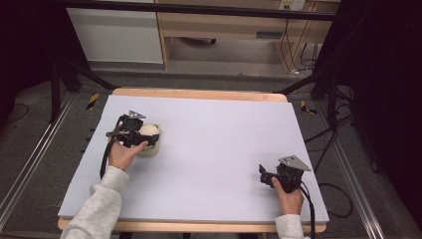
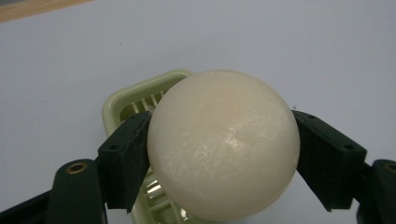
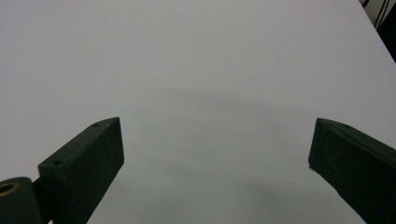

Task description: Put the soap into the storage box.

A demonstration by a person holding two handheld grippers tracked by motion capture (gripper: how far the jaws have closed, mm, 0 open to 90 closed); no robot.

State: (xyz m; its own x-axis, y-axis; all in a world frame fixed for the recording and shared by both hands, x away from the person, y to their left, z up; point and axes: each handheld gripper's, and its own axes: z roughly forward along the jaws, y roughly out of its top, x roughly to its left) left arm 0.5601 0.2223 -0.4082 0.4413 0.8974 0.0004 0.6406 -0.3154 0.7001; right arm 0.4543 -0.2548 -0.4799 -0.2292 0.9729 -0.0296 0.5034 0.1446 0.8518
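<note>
A cream-white egg point(image 2: 223, 144) is clamped between the two black jaws of my left gripper point(image 2: 223, 154), which is shut on it. Right under the egg sits a pale green egg slicer point(image 2: 135, 100) with thin wires across its tray. From above, the egg point(image 1: 149, 130) and the slicer point(image 1: 152, 147) lie at the table's left side, with the left gripper point(image 1: 135, 133) over them. My right gripper point(image 1: 264, 174) rests low at the front right, jaws spread wide with bare table between them; its fingers point(image 3: 88, 163) hold nothing.
The table point(image 1: 214, 149) has a pale lilac top with a wooden rim. Cables point(image 1: 343, 199) trail on the floor at the right. Metal stand legs point(image 1: 54, 94) and a wooden cabinet point(image 1: 224, 25) stand beyond the far edge.
</note>
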